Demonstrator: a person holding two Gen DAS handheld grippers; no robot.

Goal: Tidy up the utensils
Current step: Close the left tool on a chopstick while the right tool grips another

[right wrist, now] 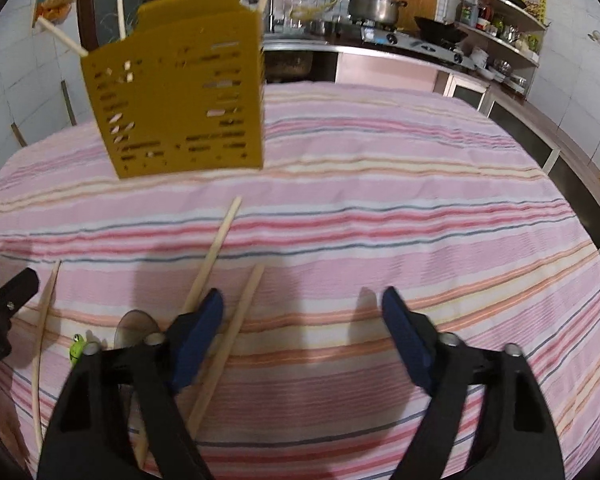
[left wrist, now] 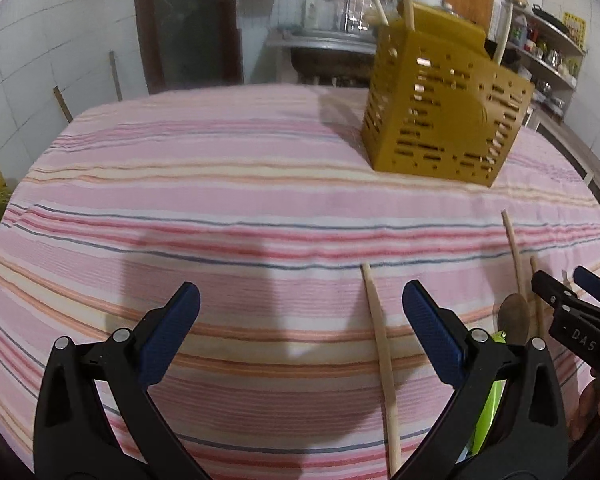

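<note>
While both tools hovered low over the striped cloth, the scene read as follows.

Left gripper (left wrist: pixel 300 316): fingers spread wide, holding nothing, above the cloth-covered surface (left wrist: pixel 220 200).
Right gripper (right wrist: pixel 302 320): fingers spread wide, empty; its left finger (right wrist: pixel 198 336) lay over the loose utensils.
Utensil holder (left wrist: pixel 440 108): mustard-yellow slotted box, upright at the far side of the surface, with three wooden handles sticking out of its top.
Loose utensils: a thin wooden stick (left wrist: pixel 382 356) lay between the left fingers, nearer the right one; a wooden spoon (left wrist: pixel 516 280) lay just beyond, near a second wooden handle (right wrist: pixel 228 344).
Green item (right wrist: pixel 77 347): small, bright, beside the spoon bowl, mostly hidden.
Surroundings: stove with a pot (right wrist: pixel 374 8) and shelves (right wrist: pixel 500 28) behind the surface.
</note>
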